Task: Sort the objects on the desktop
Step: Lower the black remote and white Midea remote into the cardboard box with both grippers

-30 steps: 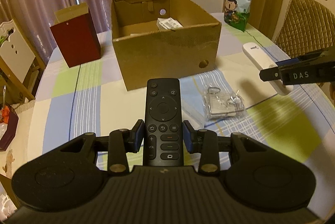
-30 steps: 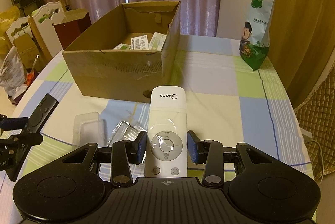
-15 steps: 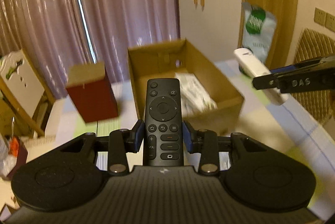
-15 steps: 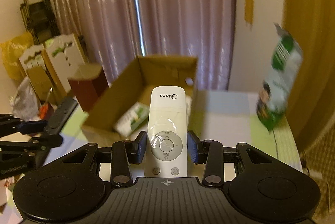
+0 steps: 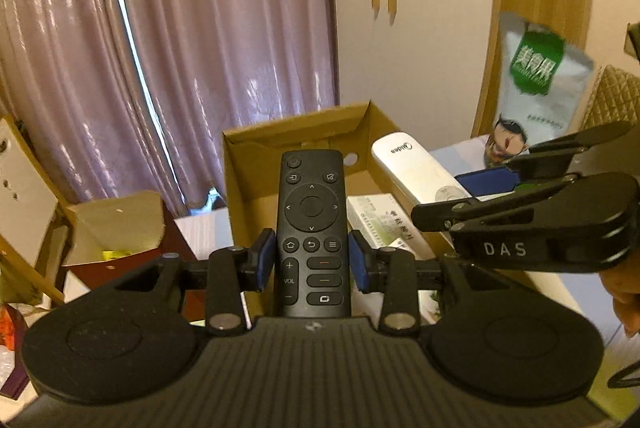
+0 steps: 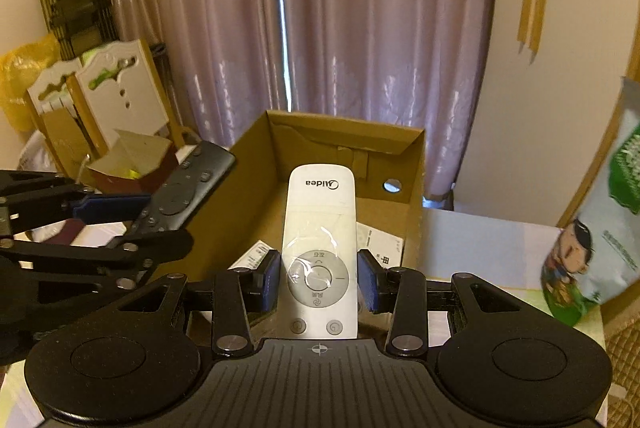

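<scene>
both remotes have been lifted from the table and brought over the open cardboard box [image 6: 412,164]. the black remote [image 5: 312,228] is clamped between the pads of the left gripper [image 5: 311,265]. the white remote [image 6: 320,248] is clamped in the right gripper [image 6: 319,281], above papers [image 6: 380,244] lying inside the box.

Home living room, mauve curtains [image 6: 360,28], checked tablecloth [image 6: 480,240], padded chair [image 5: 616,100], folded stepladder [image 6: 76,0]
</scene>
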